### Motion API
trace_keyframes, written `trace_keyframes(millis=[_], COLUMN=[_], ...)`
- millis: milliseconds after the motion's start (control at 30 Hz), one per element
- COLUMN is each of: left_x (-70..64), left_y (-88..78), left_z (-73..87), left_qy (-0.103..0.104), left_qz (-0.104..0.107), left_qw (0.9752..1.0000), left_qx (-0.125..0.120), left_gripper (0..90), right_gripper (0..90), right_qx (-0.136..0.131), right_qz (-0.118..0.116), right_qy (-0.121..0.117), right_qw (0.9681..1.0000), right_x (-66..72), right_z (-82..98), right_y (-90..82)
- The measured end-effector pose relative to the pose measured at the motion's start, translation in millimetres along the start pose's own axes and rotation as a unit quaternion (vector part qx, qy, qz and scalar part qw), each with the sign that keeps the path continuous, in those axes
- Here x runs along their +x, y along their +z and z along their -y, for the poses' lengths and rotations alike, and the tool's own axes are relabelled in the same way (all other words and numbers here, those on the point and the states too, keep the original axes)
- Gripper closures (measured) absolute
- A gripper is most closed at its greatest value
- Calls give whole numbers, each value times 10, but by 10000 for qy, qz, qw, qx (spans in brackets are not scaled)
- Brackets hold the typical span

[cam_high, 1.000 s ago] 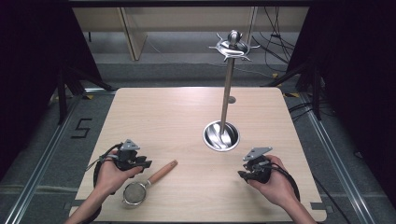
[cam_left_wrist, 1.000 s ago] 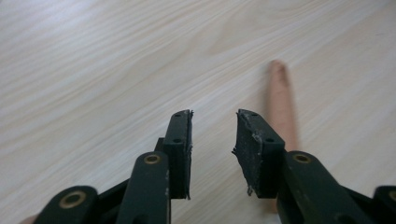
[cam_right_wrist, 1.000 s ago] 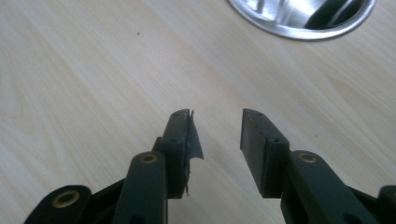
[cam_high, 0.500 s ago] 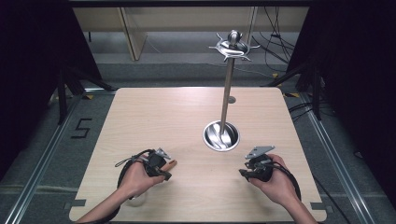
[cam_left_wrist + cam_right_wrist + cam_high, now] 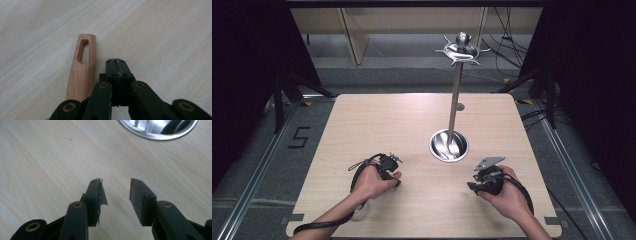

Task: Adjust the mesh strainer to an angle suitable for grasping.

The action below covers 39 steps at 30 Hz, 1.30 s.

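Left tongs (image 5: 115, 65) low, closed beside wooden handle (image 5: 82, 68)

Black left claw (image 5: 116, 65), brass-ringed pivots, trailing black cable; right claw (image 5: 115, 195) black, grey three-cornered top plate.

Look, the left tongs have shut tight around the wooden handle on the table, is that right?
Not quite. The left tongs are shut, but on nothing: their jaws meet each other, and the wooden handle lies on the table beside them, outside the jaws. The left gripper view shows this.
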<state>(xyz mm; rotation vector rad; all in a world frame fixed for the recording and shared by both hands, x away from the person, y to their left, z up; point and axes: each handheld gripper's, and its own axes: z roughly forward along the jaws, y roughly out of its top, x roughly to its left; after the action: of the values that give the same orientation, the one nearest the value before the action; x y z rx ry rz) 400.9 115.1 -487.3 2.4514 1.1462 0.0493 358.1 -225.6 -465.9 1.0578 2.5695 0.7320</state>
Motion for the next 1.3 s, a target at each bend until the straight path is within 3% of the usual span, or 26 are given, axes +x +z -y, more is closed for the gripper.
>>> trace_keyframes(millis=[100,167,200,233,267,300,400,467,633,667,733,867,900,933,1033,1100,1133,1300], left_x=[70,80,75,93,113,134,200,261,404,459,512,635,660,679,699,686,688,768], left_y=[6,10,15,16,27,32,33,23,0,-8,-19,-53,-59,-68,-134,-215,-246,-379], left_z=[-36,-49,-64,-84,-113,-130,-168,-180,-191,-183,-179,-140,-124,-110,-92,-88,-83,-43], left_qy=[-109,-120,-268,-191,-245,-252,-332,-369,-505,-671,-636,-808,-878,-954,-1054,-1207,-1265,-1173], left_qz=[-58,-103,-69,-145,-189,-342,-523,-585,-778,-841,-889,-953,-935,-914,-853,-782,-757,-1017], left_qw=[9999,9999,9996,9997,9995,9991,9981,9976,9957,9942,9940,9920,9916,9910,9900,9886,9878,9861], left_qx=[2,-41,-35,-41,-53,-34,-38,-37,-39,-52,-51,-154,-189,-237,-401,-450,-498,-587], left_gripper=[891,891,891,891,891,891,891,891,890,890,890,890,890,890,886,817,795,603], right_gripper=[616,616,616,616,616,616,615,615,613,612,611,609,608,608,607,607,606,605], right_qx=[-37,-10,-4,-88,49,41,-51,-149,-65,-181,-141,-135,-171,-69,-176,-289,-169,-204], right_qz=[73,52,25,3,-89,-87,-141,-169,-125,-124,-167,-143,-92,-188,-210,-158,-216,-241], right_qy=[-204,-111,-11,58,115,78,119,168,86,151,197,220,119,192,330,280,262,415], right_qw=[9998,9999,10000,9999,9999,9999,9998,9996,9999,9996,9996,9996,9997,9996,9991,9991,9993,9986], right_x=[-25,-13,-3,11,21,16,33,37,21,26,28,24,14,15,12,-21,-32,-49], right_z=[12,8,3,4,-4,-6,-8,3,5,14,11,23,31,26,31,41,38,61], right_y=[10,4,0,20,-1,-2,0,17,2,15,6,3,13,-14,-8,-2,-24,-28])
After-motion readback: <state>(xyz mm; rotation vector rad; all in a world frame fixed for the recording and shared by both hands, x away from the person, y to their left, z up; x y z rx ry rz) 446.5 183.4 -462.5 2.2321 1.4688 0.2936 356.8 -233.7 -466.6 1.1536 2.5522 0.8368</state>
